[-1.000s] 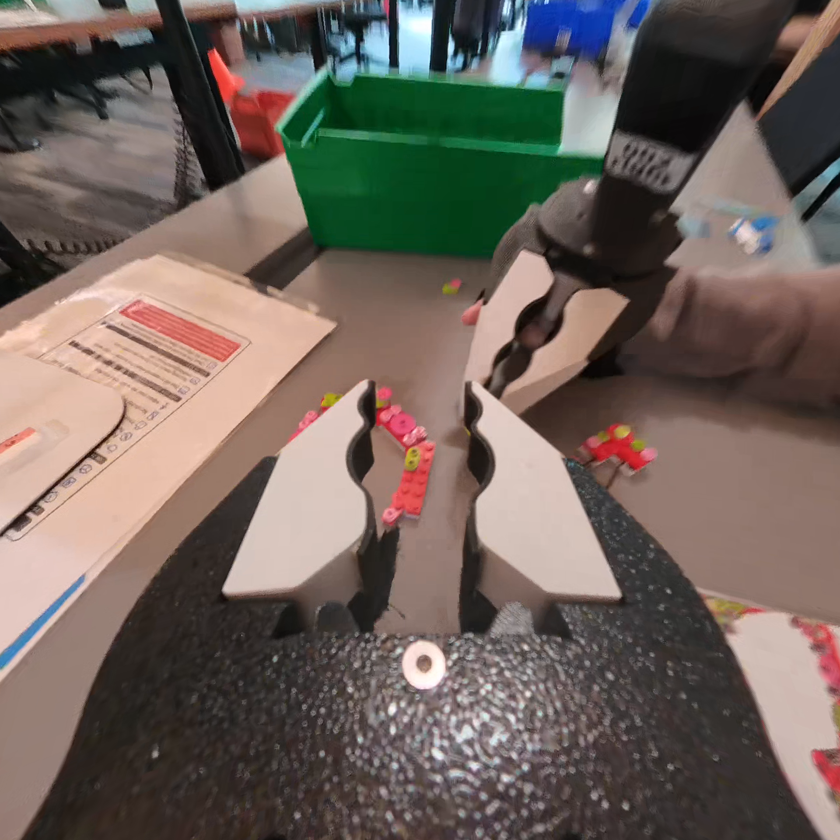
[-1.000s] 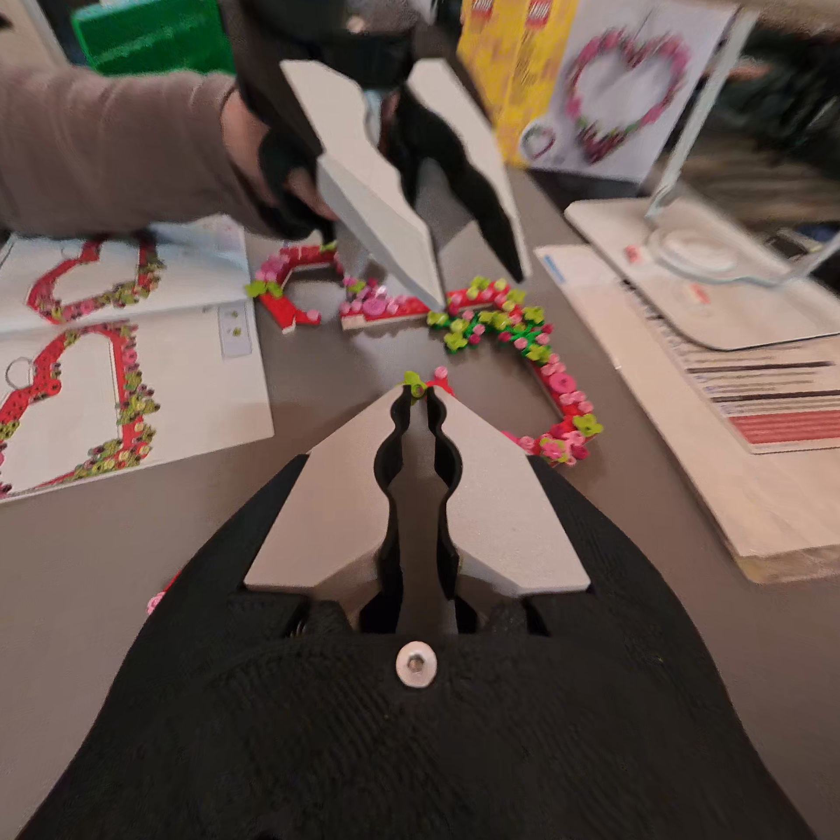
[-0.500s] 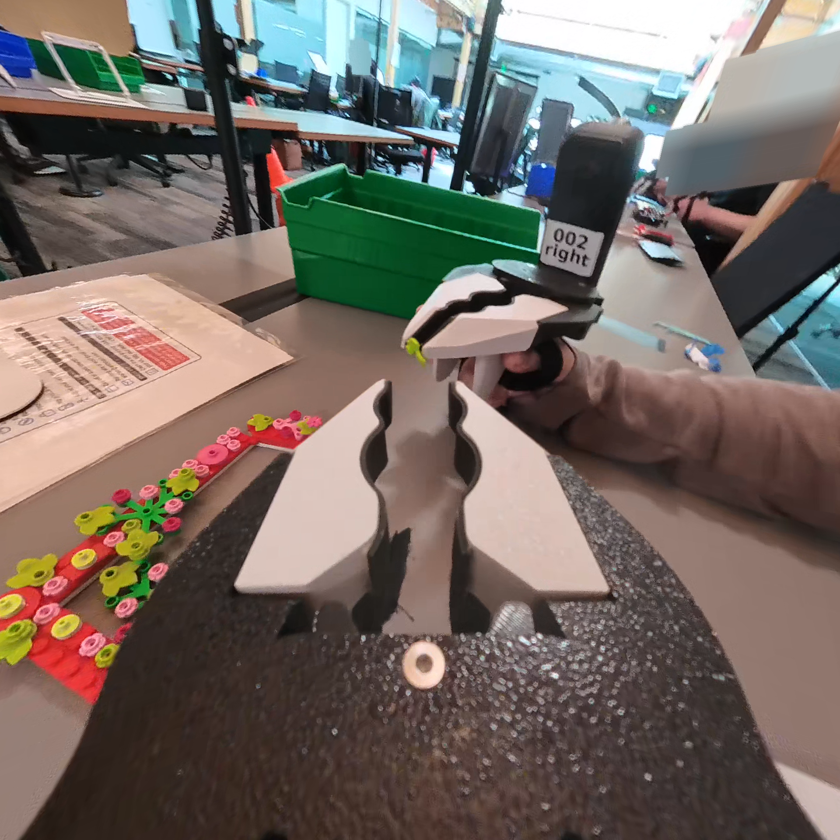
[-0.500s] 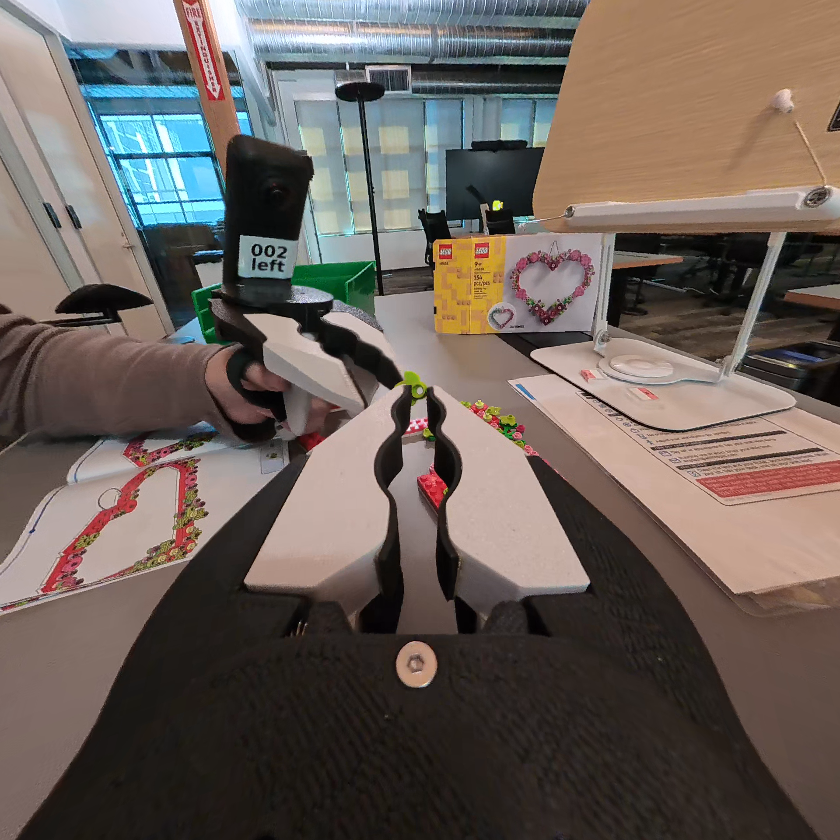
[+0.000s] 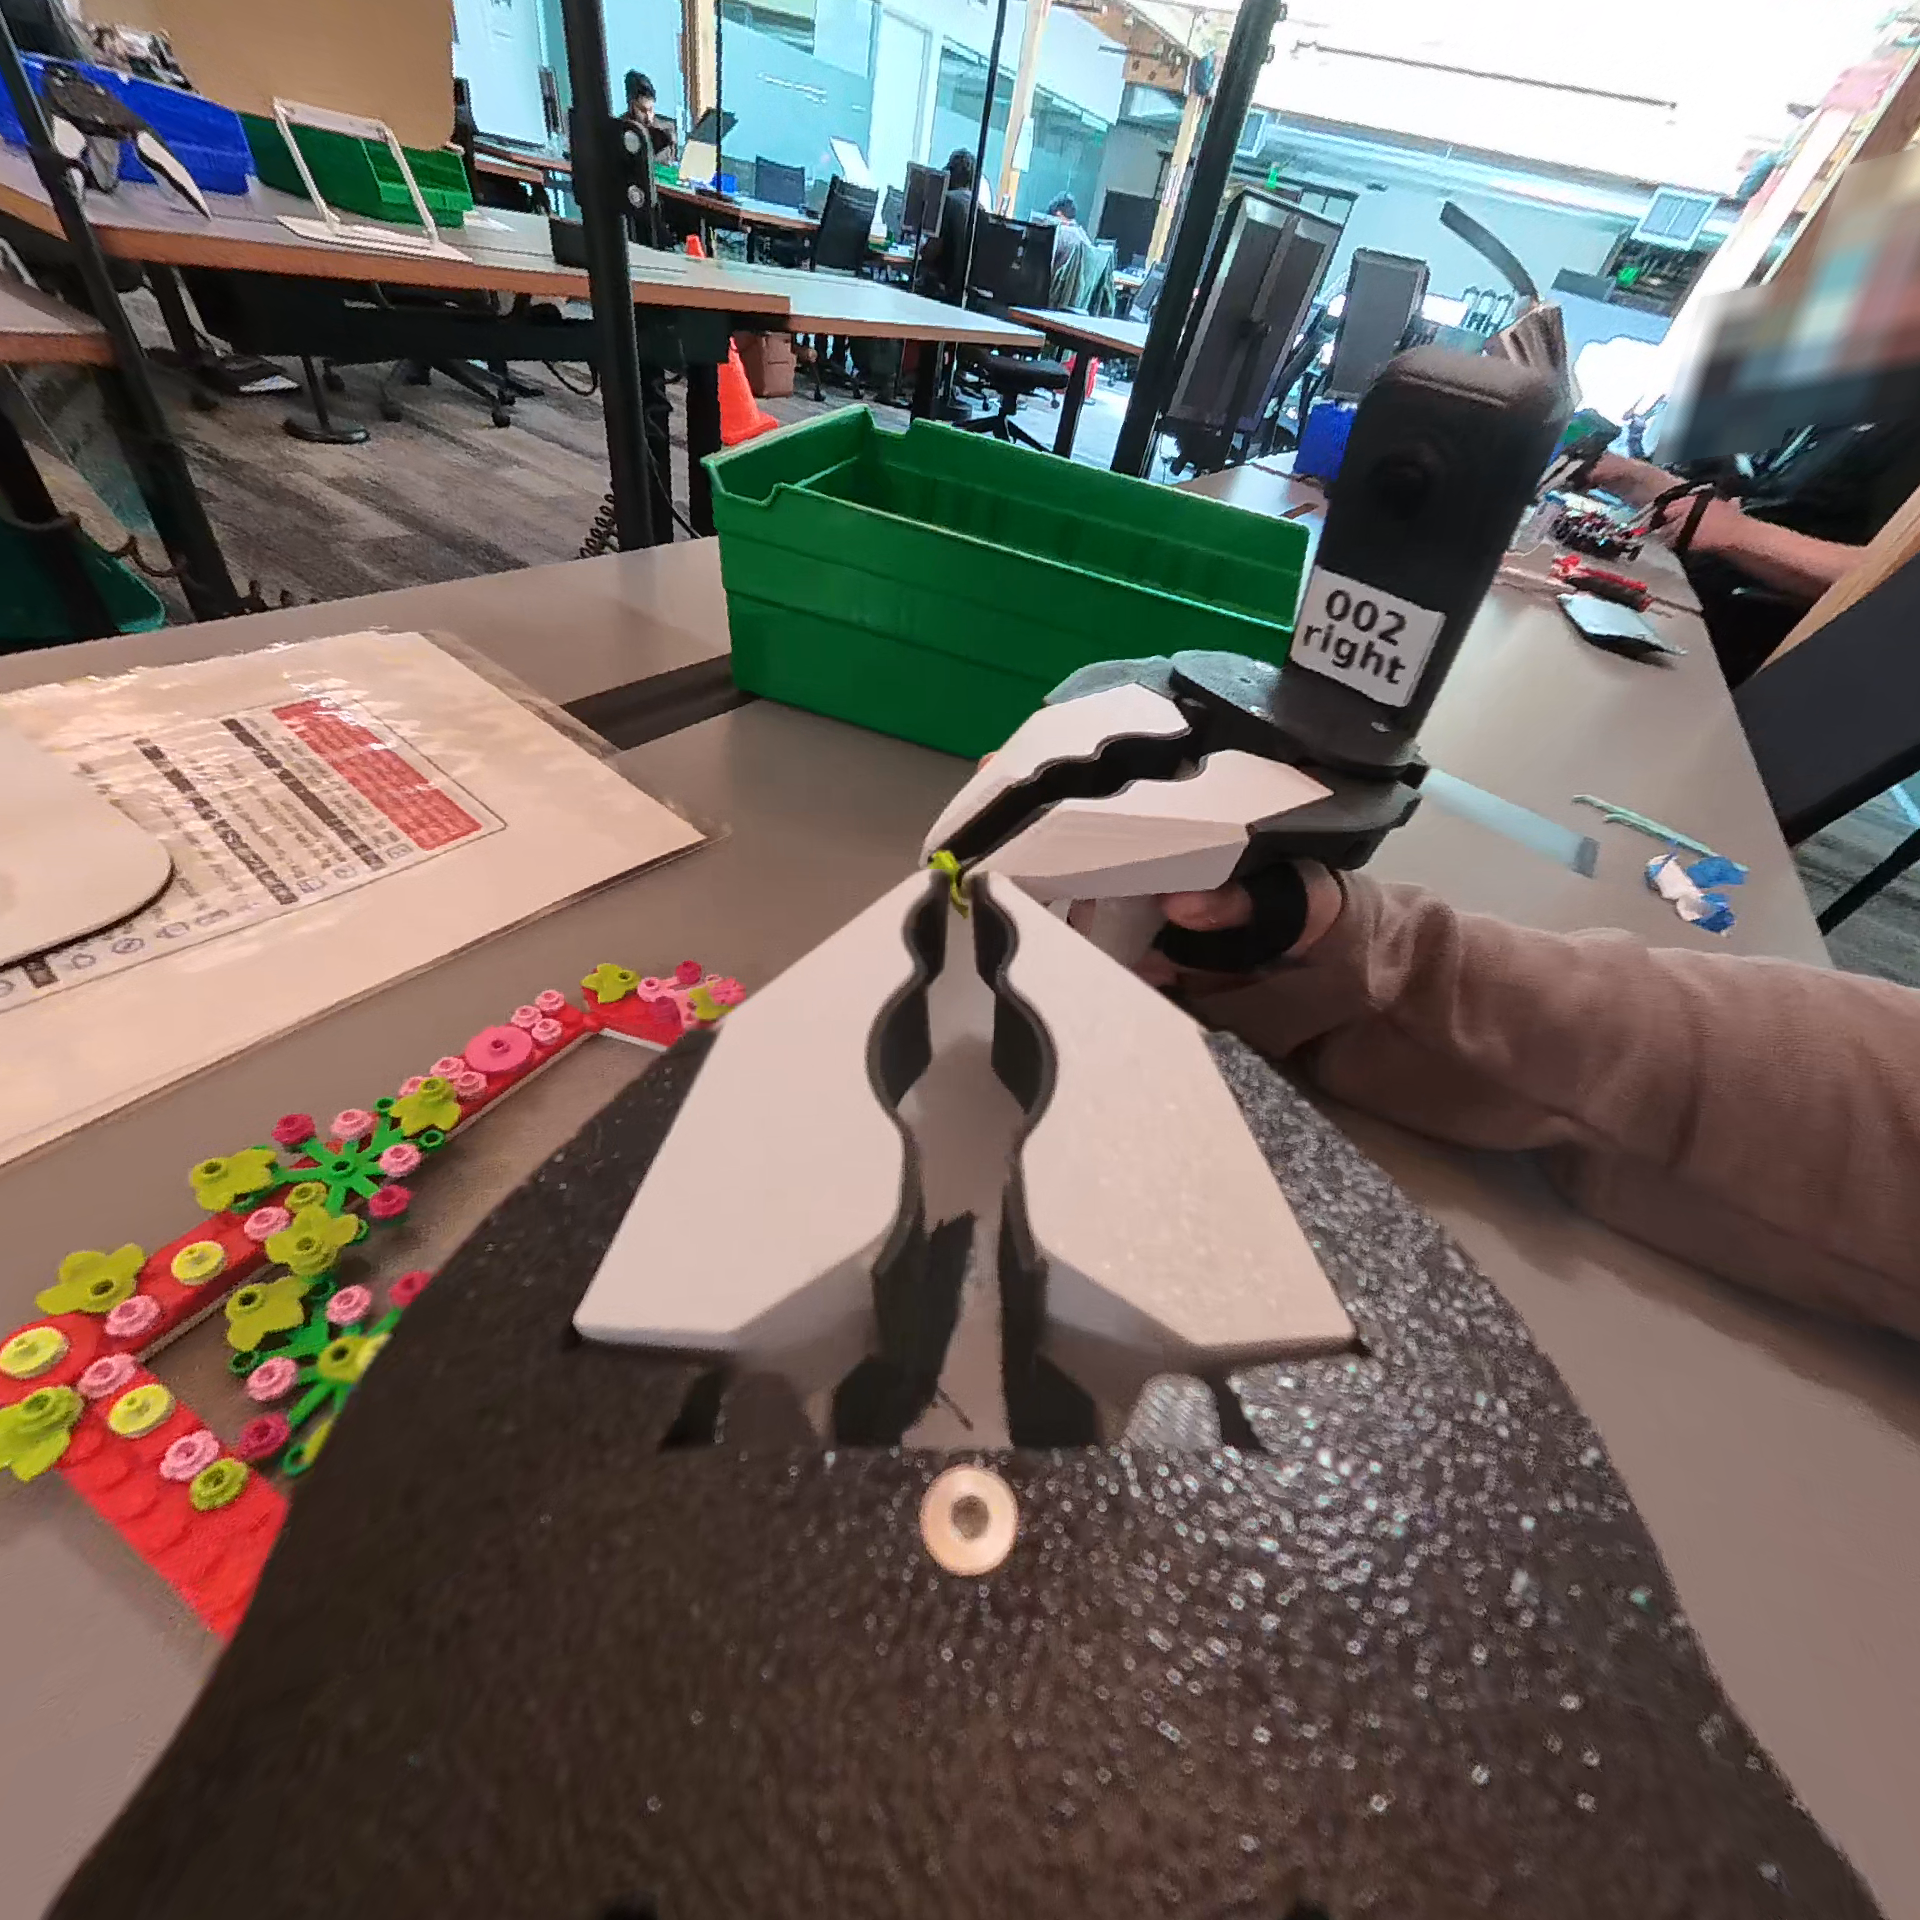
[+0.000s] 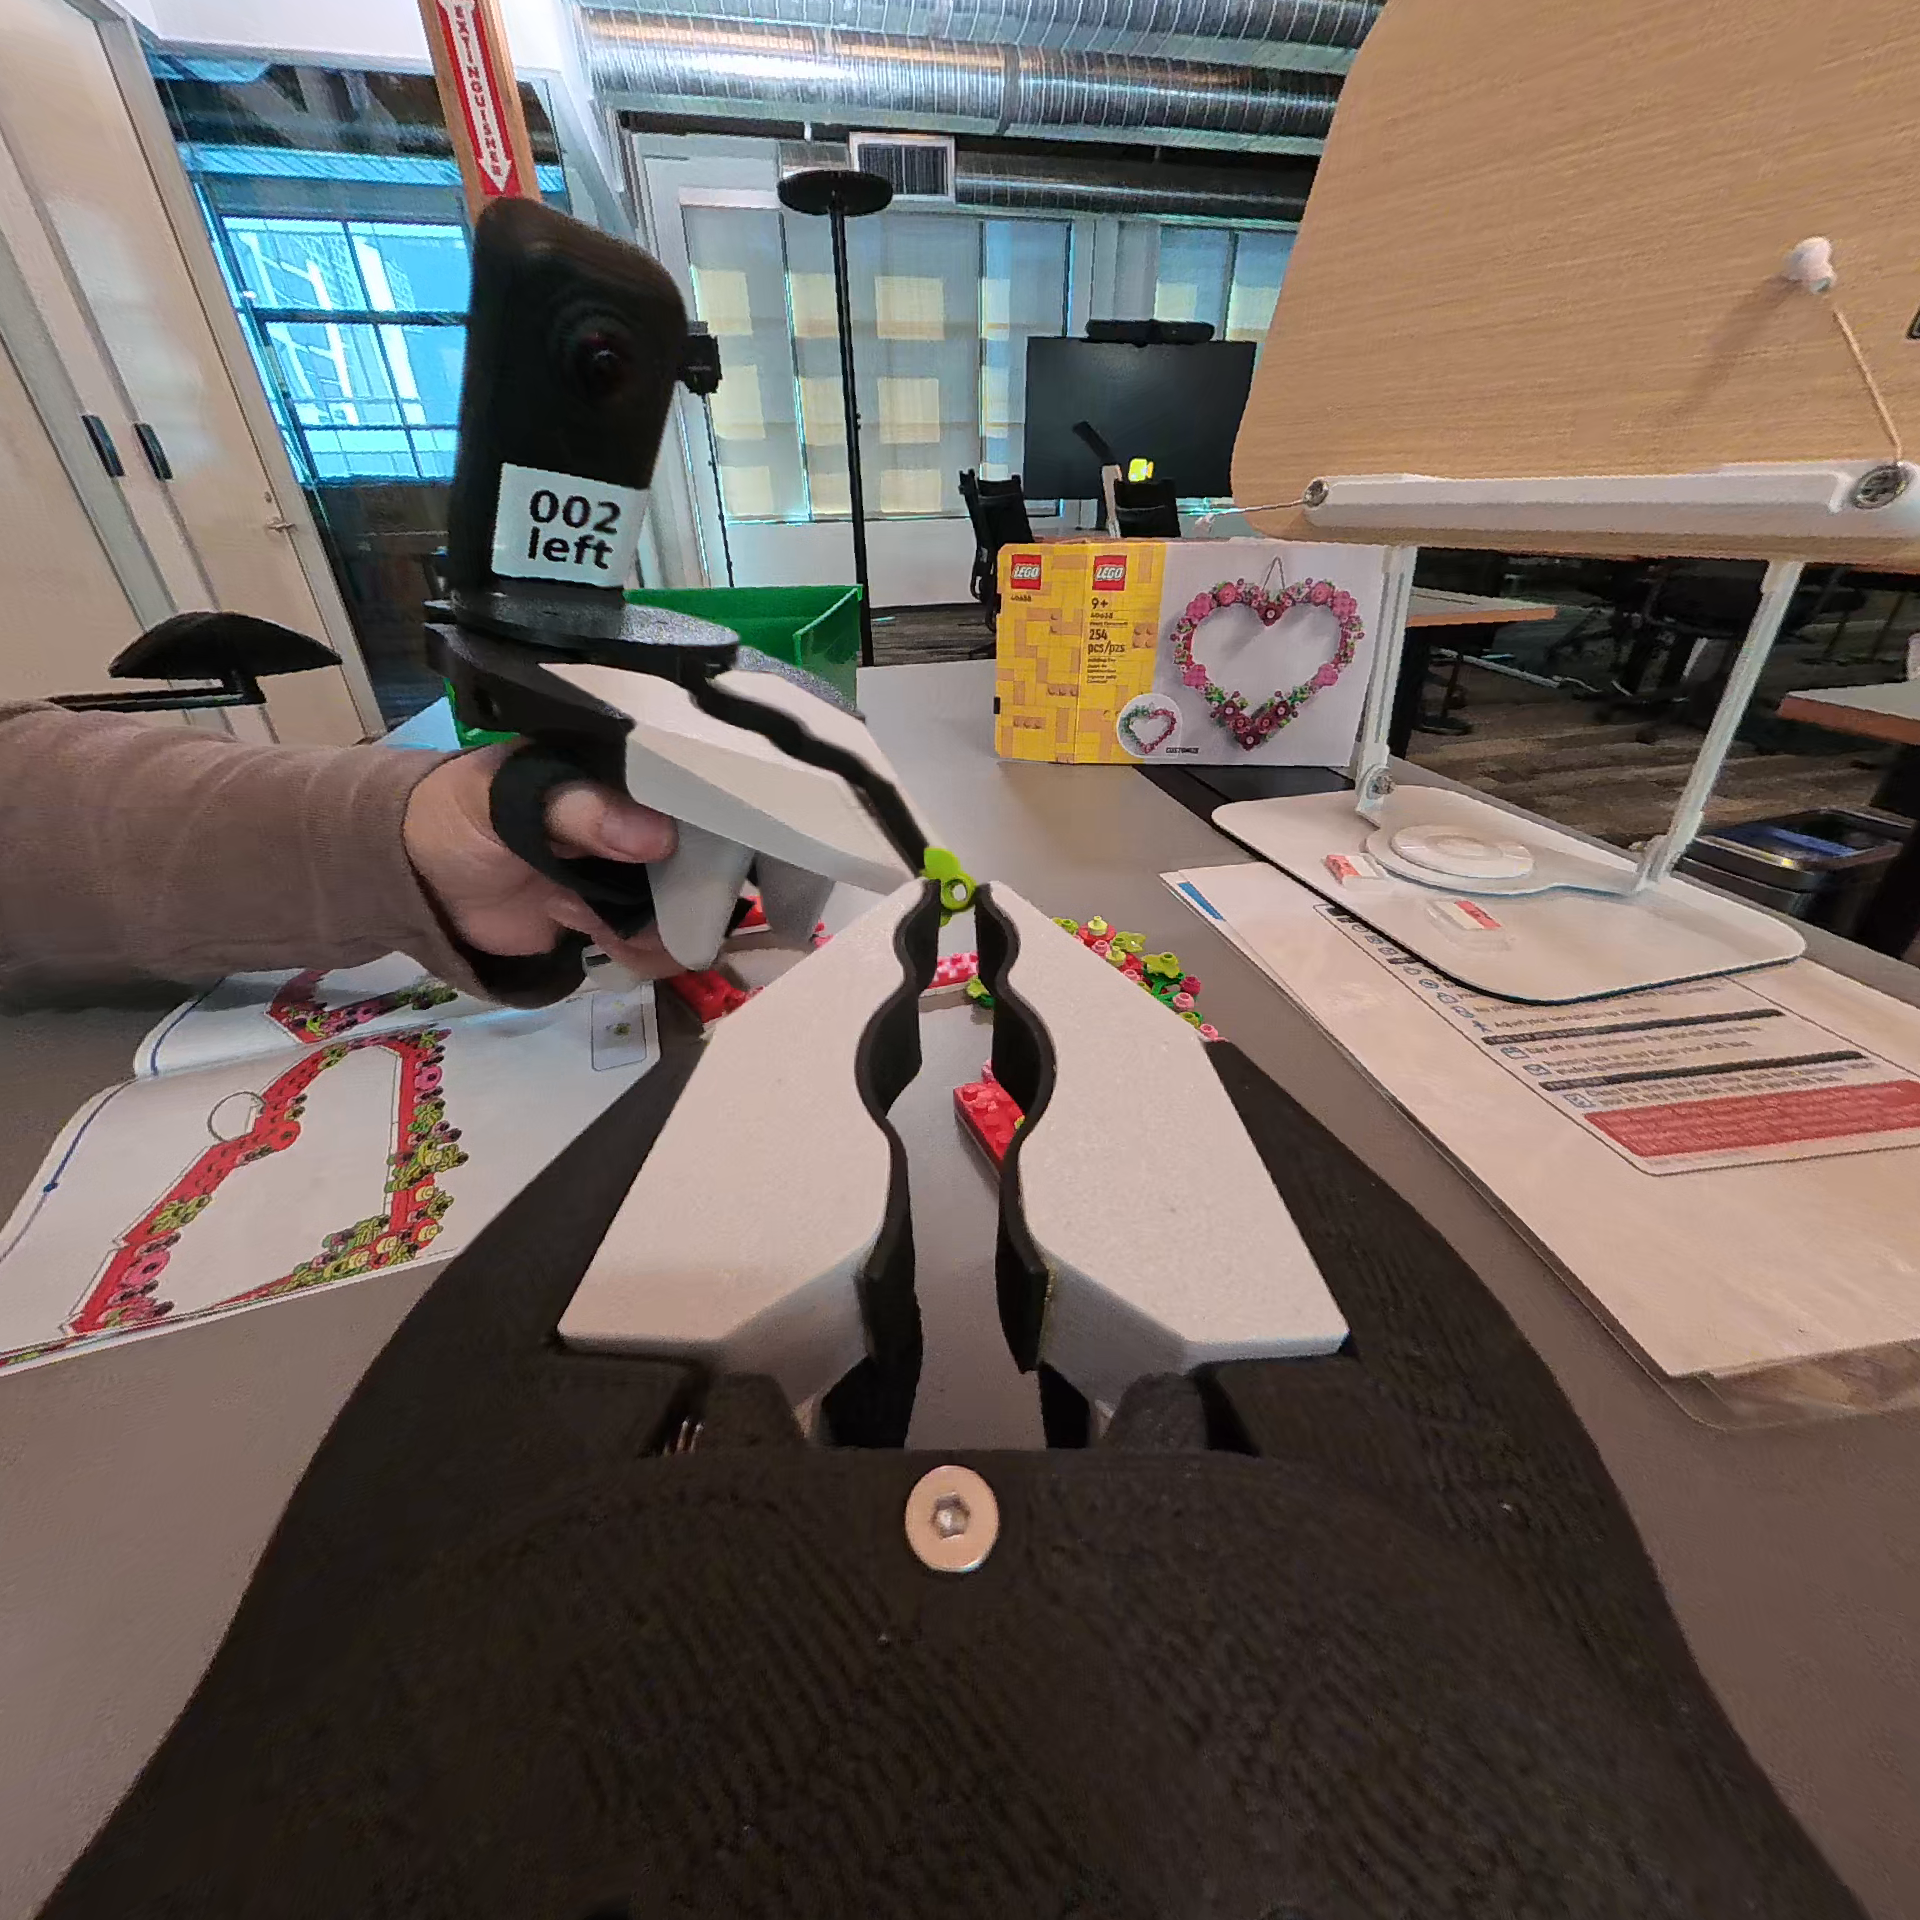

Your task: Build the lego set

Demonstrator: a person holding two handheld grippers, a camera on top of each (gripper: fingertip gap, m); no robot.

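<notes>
White fingers (image 5: 1132, 821) of the right gripper (image 5: 940, 862) pinch a small lime-green lego piece (image 5: 948, 878) at their tips, held in the air above the grey table (image 5: 1558, 1382). The left gripper (image 5: 951, 899) meets it tip to tip, its own fingers (image 5: 790, 1132) drawn close around the same green piece, a narrow wavy gap open behind the tips; whether they actually press on the piece cannot be told. In the right wrist view the piece (image 6: 948, 881) sits at the point where the two grippers' tips come together, the left gripper (image 6: 914, 862) reaching in from the left side, gripped by a hand (image 6: 520, 862) in a brown sleeve.

On the table, to the left of the meeting tips in the left wrist view, lies the partly built lego heart (image 5: 260, 1247), a red frame studded with pink and lime flowers. Beyond it rests a laminated sheet (image 5: 312, 810), and behind the grippers stands a green bin (image 5: 987, 613). In the right wrist view, an open instruction booklet (image 6: 260, 1174) lies to the left of the tips, the yellow lego box (image 6: 1174, 655) stands far behind them, and a white stand (image 6: 1507, 894) with a wooden board sits to the right on another laminated sheet (image 6: 1662, 1122).
</notes>
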